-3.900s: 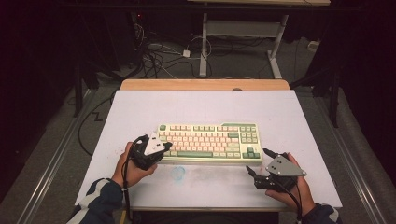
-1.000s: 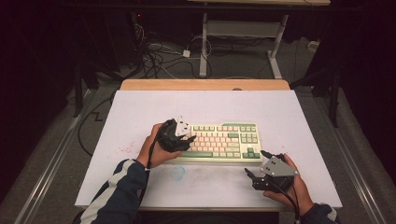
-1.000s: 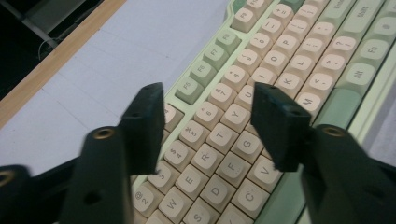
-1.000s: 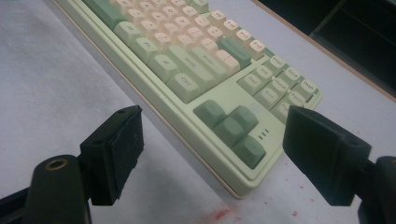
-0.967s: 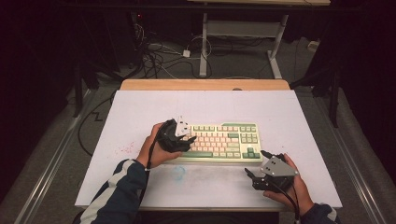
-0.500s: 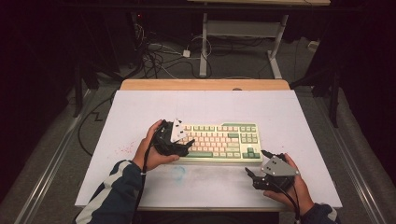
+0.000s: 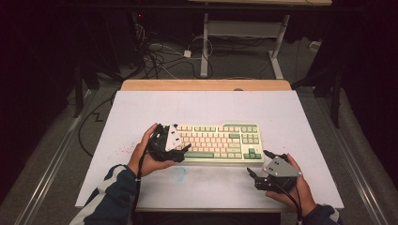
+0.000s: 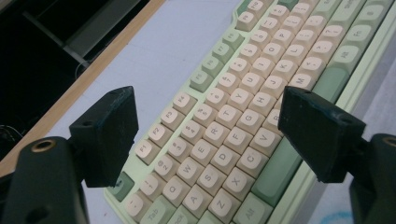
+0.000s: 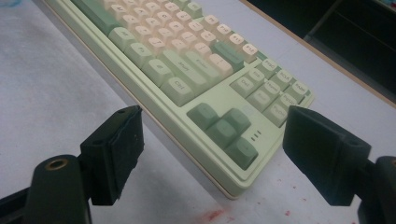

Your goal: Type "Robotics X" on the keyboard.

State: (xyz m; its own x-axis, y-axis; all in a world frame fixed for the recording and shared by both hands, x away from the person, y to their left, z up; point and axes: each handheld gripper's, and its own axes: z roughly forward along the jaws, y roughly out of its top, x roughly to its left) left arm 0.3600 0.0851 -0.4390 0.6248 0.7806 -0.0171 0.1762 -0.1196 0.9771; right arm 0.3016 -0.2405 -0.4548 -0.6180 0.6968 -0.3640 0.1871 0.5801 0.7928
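Covering a wooden table [image 7: 206, 85], white sheet [image 7: 206, 110] bears keyboard [image 7: 220, 140]; both tools [image 7: 180, 151] [image 7: 259, 165] released.

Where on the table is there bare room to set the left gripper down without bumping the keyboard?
Free: the wide white strip between the keyboard and the table's wooden far edge, and the patch left of the left gripper. Crowded: the keyboard's left end, under that gripper's open jaws, and the near right corner around the right gripper.

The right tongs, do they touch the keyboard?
Apart. In the high view, bare table separates the right tongs from the keyboard.
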